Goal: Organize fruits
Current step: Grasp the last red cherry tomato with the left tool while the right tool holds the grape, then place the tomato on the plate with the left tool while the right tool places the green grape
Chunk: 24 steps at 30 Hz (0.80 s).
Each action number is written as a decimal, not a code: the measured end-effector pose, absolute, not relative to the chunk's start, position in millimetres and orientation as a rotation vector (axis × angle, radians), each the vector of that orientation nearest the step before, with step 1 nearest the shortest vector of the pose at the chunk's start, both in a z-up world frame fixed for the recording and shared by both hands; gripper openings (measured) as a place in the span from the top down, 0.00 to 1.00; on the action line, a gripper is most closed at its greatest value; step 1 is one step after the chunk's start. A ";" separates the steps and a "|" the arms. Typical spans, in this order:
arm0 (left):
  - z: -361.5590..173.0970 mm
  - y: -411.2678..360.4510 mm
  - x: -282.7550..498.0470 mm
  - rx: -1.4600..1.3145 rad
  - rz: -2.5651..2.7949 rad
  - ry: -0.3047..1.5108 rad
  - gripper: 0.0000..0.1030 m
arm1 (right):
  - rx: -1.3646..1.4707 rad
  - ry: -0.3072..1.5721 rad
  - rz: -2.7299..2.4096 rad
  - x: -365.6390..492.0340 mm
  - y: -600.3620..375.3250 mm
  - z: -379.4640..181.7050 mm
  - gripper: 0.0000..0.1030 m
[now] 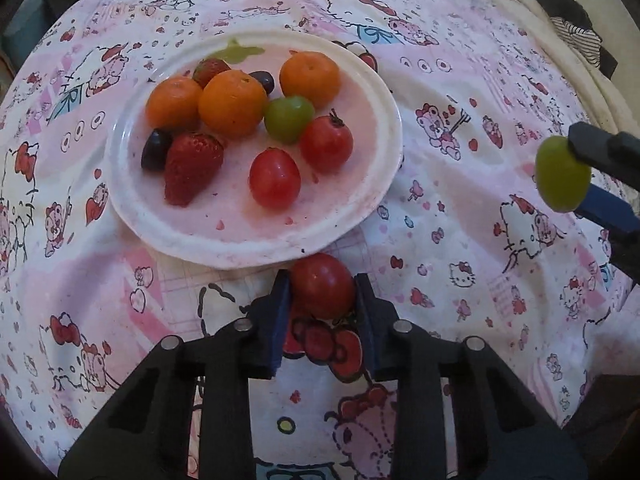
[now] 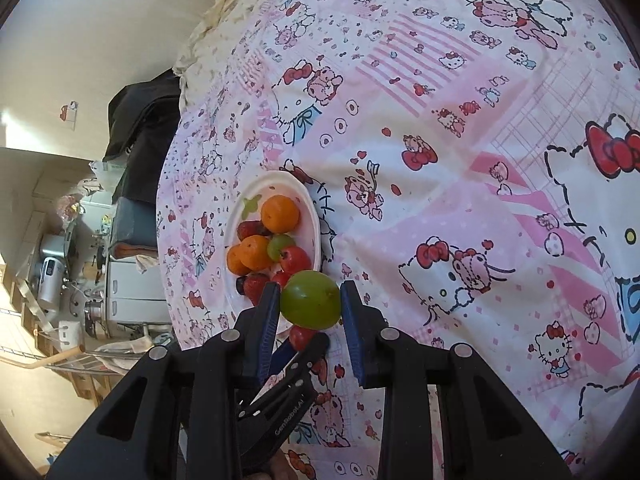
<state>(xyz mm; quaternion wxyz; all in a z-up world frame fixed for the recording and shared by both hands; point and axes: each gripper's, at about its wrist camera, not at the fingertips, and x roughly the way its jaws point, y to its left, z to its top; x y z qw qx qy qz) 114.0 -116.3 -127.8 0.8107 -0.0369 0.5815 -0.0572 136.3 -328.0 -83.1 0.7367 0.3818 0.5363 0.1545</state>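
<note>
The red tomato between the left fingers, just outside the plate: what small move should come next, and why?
Probably lift the red tomato a little and carry it over the rim of the white plate. The left gripper has its fingers against both sides of it, and the tomato lies on the cloth just outside the plate, where the other fruits already lie.

Your left gripper (image 1: 322, 294) and right gripper (image 2: 310, 300) are built alike: matte black plastic frames with slotted cut-outs, round silver pins at the linkage joints, and fingers (image 1: 280, 320) faced with blue pads. Small white lettering runs along the left gripper's black body in the right wrist view.
</note>
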 end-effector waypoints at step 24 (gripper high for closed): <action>-21.5 -12.5 92.6 -0.055 0.052 1.048 0.75 | 0.700 1.067 0.362 129.0 -313.3 -43.9 0.69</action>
